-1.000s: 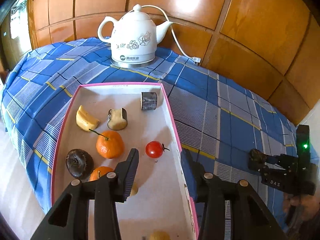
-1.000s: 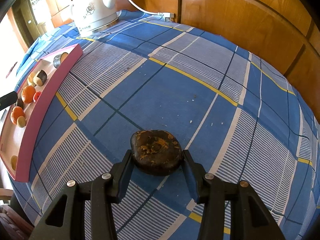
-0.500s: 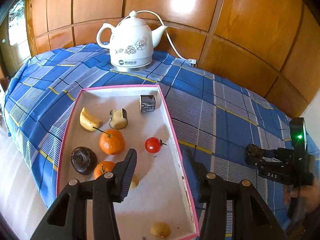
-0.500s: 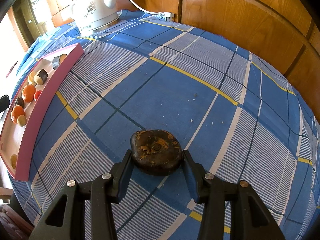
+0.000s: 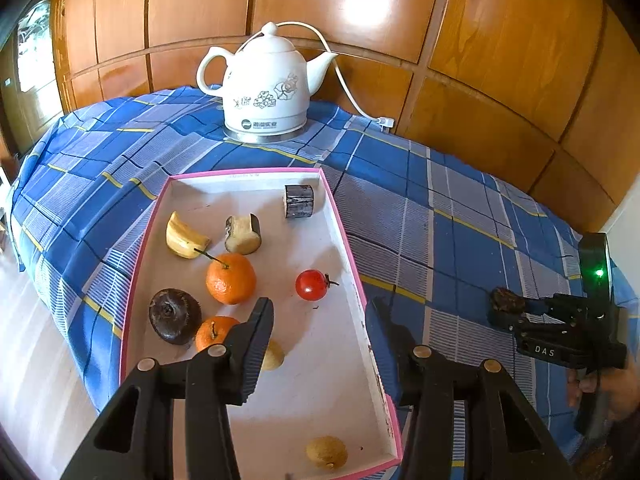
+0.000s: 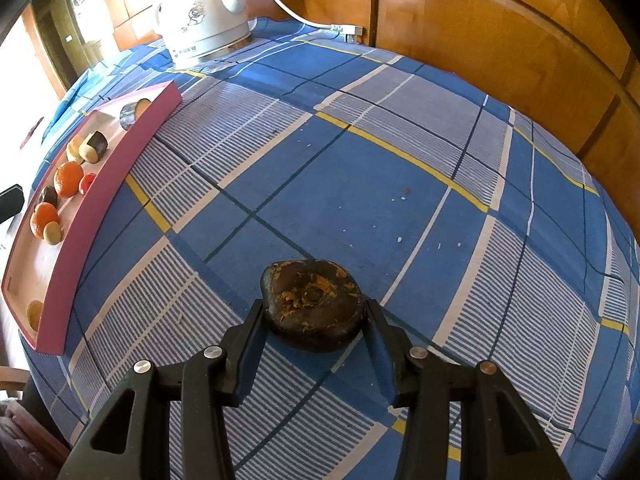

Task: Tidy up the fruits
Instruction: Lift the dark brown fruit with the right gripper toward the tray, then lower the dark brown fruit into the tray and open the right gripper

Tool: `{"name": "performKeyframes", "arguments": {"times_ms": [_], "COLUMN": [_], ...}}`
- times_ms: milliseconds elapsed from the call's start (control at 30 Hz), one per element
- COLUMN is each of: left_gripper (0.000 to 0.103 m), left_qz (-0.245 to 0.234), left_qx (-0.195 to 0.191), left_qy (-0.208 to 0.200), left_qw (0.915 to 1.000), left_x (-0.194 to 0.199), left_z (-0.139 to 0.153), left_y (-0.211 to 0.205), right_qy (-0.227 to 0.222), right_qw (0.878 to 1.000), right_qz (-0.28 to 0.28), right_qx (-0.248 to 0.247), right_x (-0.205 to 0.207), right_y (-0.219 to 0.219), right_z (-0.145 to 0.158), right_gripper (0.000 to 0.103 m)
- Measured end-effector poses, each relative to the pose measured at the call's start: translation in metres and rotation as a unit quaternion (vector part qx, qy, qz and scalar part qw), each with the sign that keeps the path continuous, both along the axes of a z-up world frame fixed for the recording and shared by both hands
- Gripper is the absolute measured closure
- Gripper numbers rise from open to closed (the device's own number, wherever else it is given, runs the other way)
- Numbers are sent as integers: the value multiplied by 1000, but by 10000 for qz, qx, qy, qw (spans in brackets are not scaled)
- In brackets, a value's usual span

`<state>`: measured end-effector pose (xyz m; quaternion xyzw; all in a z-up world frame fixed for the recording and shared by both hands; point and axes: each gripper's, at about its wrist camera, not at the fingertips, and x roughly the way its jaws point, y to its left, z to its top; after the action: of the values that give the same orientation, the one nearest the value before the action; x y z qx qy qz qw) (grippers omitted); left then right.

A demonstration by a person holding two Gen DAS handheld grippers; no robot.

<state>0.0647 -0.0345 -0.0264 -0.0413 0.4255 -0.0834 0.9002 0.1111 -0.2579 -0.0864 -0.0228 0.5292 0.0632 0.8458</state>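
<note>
While the right gripper [image 6: 314,334] clenched a dark fruit [image 6: 314,305] just above the cloth [image 6: 400,184], the left gripper [image 5: 320,320] hung released over the tray [image 5: 352,264], empty. Beyond its fingers lay a tomato [image 5: 311,285], oranges [image 5: 231,278] and banana pieces [image 5: 185,236]; farthest stood the kettle [image 5: 266,88].

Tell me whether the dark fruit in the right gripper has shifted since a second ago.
No. The dark fruit sits between the right gripper fingers at the same spot on the blue checked cloth, same distance from the pink tray.
</note>
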Motion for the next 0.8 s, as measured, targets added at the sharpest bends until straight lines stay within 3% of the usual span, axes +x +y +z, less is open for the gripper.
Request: {"name": "performKeyframes", "arguments": {"times_ms": [233, 400, 633, 800], "left_gripper": [54, 54, 54, 54], "left_qz": [200, 605, 1066, 1138], "left_qx": [-26, -31, -145, -189], "left_qy": [-36, -99, -145, -151], "left_qw": [9998, 9981, 9941, 9932], "left_x": [1, -2, -9, -16], "left_z": [5, 8, 7, 5], "left_y": [24, 61, 104, 115], "right_qy": [3, -30, -366, -501], "right_qw": [10000, 9999, 9949, 9873], "right_qz": [19, 124, 786, 1324], "right_qx": [-20, -8, 515, 718], "right_x": [0, -5, -17, -22], "right_y": [0, 8, 67, 118], "right_z": [0, 9, 43, 57], "right_gripper": [55, 55, 55, 55]}}
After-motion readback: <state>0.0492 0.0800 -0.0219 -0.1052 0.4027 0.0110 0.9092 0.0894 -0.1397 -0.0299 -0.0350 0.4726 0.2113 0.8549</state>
